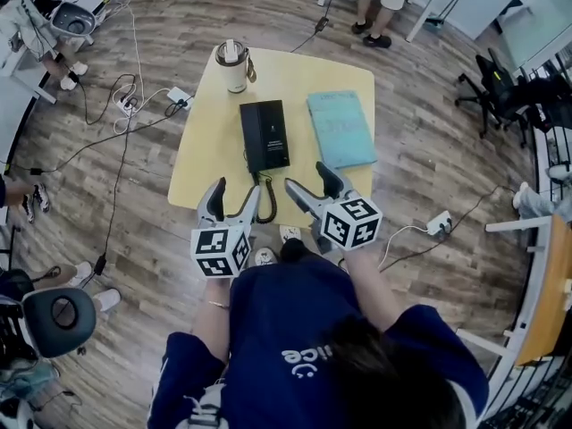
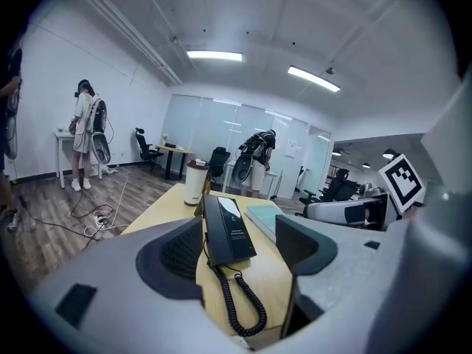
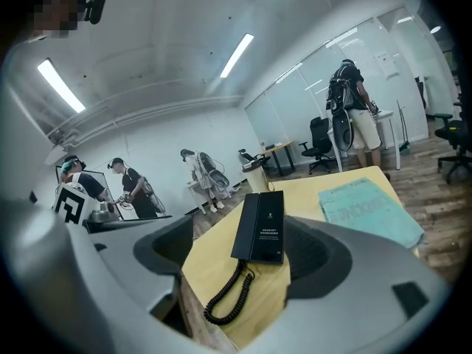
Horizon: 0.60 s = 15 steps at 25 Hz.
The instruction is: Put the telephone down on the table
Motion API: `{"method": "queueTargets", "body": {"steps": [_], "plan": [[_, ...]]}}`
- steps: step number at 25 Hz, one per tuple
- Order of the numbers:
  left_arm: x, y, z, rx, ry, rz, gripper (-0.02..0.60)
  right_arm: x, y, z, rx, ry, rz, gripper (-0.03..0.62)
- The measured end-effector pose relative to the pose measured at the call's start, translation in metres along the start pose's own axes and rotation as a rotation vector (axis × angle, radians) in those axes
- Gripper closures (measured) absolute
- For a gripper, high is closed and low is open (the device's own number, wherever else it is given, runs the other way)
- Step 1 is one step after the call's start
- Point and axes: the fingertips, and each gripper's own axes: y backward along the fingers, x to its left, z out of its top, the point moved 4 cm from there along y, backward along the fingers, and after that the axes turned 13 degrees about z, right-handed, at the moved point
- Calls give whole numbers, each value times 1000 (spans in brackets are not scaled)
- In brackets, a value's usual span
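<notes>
A black telephone lies flat on the yellow table, handset on its base, its coiled cord looping toward the near edge. The same telephone shows ahead between the left jaws, and the telephone lies between the right jaws. My left gripper hovers at the table's near edge, open and empty, just left of the cord. To the cord's right my right gripper is also open, holding nothing. Neither gripper touches the telephone.
A lidded cup stands at the table's far left corner. A teal book lies right of the telephone. Cables and a power strip lie on the wood floor at left. Office chairs and standing people ring the room.
</notes>
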Motion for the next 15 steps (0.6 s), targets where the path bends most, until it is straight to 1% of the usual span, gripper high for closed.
{"method": "queueTargets", "body": {"steps": [6,7,8,9,10,11,15], "plan": [[-4,5,4,-27,-15,-27,276,5,-2,1,12,41,-7,221],[-4,5,5,-32,-16,-29,279,6,-2,1,14,49,-11,240],[-5,6,6,-37,-17,-27,298,7,-2,2,16,61,-18,278],[-5,6,8,-44,-16,-21,339,7,-3,2,18,74,-23,313],[-4,6,8,-49,-14,-14,372,8,-4,2,21,84,-27,332],[-3,6,8,-54,-13,-8,390,8,-5,2,25,88,-27,352],[-4,3,4,-44,-28,6,425,8,-9,-4,40,43,-8,428]]}}
